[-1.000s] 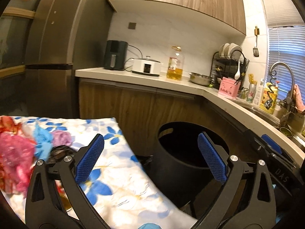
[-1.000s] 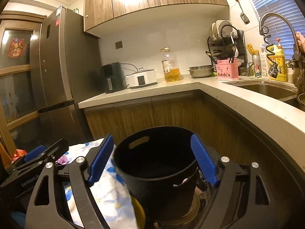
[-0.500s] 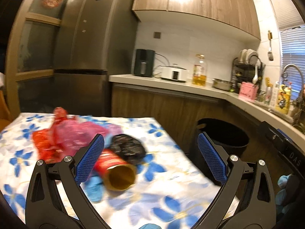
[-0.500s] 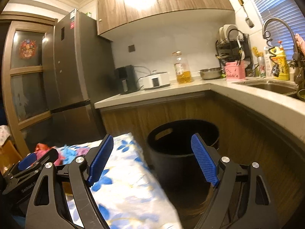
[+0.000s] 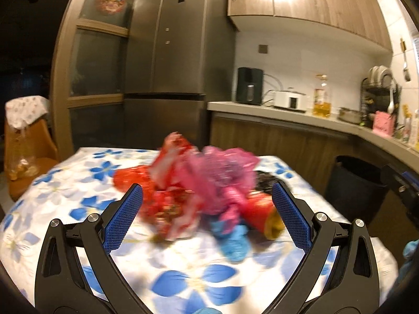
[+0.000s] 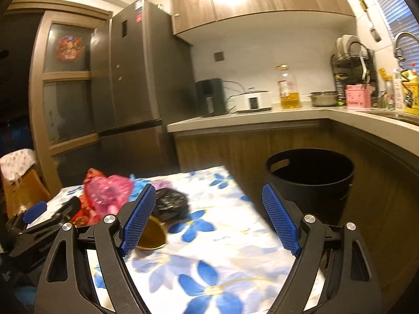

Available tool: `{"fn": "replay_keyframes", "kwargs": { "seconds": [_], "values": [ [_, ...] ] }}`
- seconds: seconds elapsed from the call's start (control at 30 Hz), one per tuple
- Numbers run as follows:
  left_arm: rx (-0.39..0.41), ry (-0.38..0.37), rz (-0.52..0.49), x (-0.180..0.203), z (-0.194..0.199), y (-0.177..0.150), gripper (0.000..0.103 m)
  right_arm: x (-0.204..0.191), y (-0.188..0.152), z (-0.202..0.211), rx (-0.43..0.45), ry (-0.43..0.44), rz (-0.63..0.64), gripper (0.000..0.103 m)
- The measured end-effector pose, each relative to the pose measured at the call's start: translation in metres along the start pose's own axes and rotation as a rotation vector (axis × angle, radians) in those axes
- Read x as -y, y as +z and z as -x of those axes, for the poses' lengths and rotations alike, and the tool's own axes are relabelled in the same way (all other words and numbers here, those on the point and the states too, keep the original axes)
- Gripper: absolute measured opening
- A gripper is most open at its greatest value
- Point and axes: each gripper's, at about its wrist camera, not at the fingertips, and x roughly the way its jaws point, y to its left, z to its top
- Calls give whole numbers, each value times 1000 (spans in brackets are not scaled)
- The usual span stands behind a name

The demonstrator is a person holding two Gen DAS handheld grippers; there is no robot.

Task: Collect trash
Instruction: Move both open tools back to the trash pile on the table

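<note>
Left tool (image 5: 207, 214) and right tool (image 6: 209, 216) both gape, holding nothing.

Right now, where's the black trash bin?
The black trash bin stands on the floor right of the floral-cloth table, against the wooden counter cabinets. In the left wrist view it sits at the right edge.

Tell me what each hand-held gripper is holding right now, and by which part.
Nothing is held. The left hand-held gripper and the right hand-held gripper are both open and empty; the trash pile lies untouched on the table.
</note>
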Motion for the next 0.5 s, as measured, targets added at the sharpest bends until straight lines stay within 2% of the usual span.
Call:
{"fn": "replay_keyframes", "kwargs": {
  "seconds": [0.17,0.23,0.43,0.5],
  "values": [
    [-10,65,-6,-24,-16,-6,96,-22,-4,-10,-16,48,19,81],
    [-24,75,-8,-30,-24,-9,92,-29,-5,-13,-18,60,25,81],
    [-114,37,20,-39,-48,-13,71,-49,-4,-29,-27,91,40,81],
    [-146,34,22,-40,-55,-17,55,-56,-4,-34,-31,103,46,81]
  ]
}}
